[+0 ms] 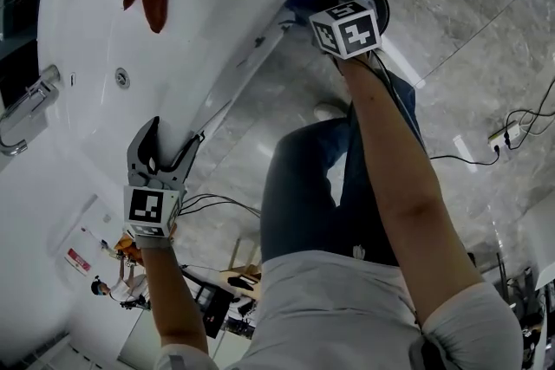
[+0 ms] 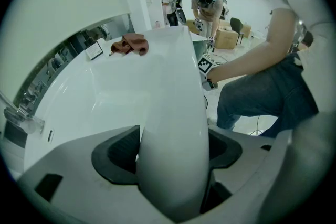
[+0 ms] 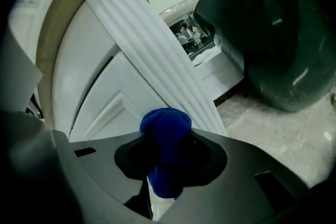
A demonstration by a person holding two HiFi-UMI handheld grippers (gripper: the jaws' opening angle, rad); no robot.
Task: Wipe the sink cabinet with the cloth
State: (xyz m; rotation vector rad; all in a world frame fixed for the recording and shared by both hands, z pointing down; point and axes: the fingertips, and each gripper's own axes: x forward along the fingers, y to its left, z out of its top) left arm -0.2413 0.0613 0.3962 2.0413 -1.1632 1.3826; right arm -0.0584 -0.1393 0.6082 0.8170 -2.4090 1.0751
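Cloth: blue wad pinched in my right gripper, touching the sink cabinet.
Left gripper: clamped on sink rim, bracing.
Technique: I'd press firmly and stroke along the door panel.

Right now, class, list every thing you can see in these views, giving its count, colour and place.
sink rim: one, white, running between the left tongs' jaws
red-brown cloth: one, lying bunched on the white top, far end
tap: one, chrome, at the basin's side
sink cabinet: one, white, panelled door and fluted column, under the top
blue cloth: one, clamped in the right tongs, at the cabinet front
bin: one, black, round, on the floor beside the cabinet
floor: grey, marble-look
cable: black, on the floor at the right
bystanders: two, beyond the top's far end
left tongs: one, grey, shut on the sink rim
right tongs: one, dark grey, shut on the blue cloth
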